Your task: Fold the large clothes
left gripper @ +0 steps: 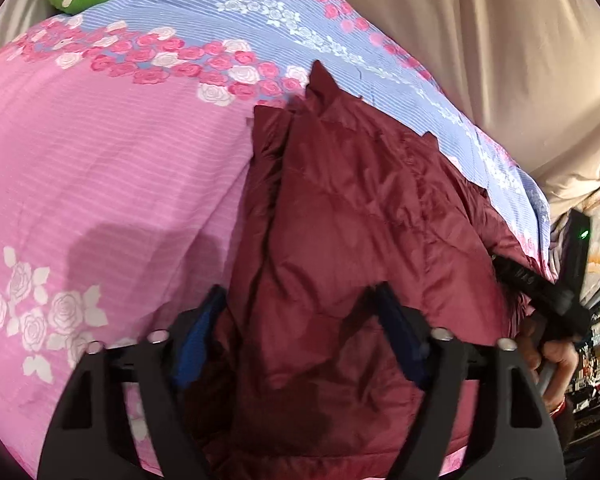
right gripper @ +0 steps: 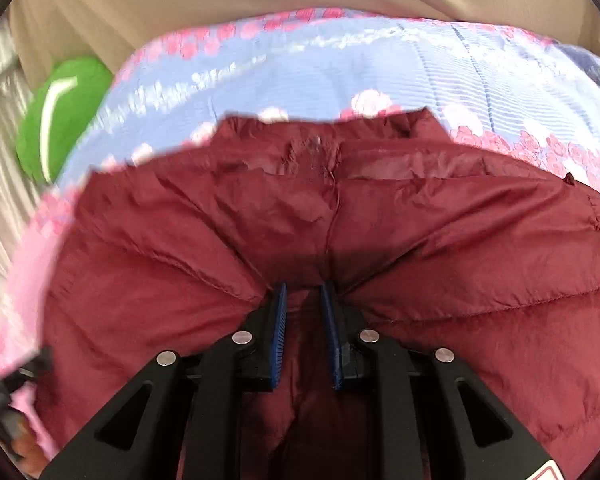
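Both tongs (left gripper: 300,308) (right gripper: 304,300) seemingly pinch maroon jacket (right gripper: 340,220) (on floral bedspread (left gripper: 100,160))

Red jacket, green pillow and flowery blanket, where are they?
jacket (right gripper: 420,232), right wrist view, on its puffy quilted front.
pillow (right gripper: 66,116), right wrist view, on its green middle beside the white stripe.
blanket (left gripper: 112,168), left wrist view, on its plain pink part.
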A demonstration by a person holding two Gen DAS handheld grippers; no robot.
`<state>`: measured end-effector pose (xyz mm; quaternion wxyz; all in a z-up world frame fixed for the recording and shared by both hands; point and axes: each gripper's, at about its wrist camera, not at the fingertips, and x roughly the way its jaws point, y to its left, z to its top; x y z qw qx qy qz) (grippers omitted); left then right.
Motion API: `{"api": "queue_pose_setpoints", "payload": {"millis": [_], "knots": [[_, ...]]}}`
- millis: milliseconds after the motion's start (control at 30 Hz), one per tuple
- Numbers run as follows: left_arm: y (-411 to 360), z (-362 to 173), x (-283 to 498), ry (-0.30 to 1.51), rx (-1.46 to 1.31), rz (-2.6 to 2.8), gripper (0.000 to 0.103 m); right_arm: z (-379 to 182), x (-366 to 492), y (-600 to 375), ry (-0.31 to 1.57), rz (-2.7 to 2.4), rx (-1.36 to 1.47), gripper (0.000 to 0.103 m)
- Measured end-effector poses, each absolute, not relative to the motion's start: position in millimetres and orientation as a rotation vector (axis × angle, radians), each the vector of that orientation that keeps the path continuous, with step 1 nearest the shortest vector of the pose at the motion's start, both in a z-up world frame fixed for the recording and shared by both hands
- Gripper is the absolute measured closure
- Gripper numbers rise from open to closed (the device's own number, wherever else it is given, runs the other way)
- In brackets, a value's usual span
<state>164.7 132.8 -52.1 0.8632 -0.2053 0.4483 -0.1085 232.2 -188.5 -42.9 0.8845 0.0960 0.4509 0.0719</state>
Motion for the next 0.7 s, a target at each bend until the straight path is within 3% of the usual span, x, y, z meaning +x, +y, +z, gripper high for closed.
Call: {"api": "queue_pose_setpoints", "payload": {"millis": [200,300,533,700], "knots": [[123,-50,163,0.939,-0.407,-0.251,0.048,-19,259,-181,0.915,0.181,0.179,0.083],[121,-46,162,0.931,-0.404,-0.265,0.054,-41,282,-182,0.984,0.153,0.193,0.093],[107,-28,165,0.893,-0.407,-0.350,0.086,-55,290,-182,0.986,0.176,0.201,0.098],[82,1,162,0.842,-0.358,-0.404,0.090,-50,287,-183,0.991,0.159,0.208,0.098]]}}
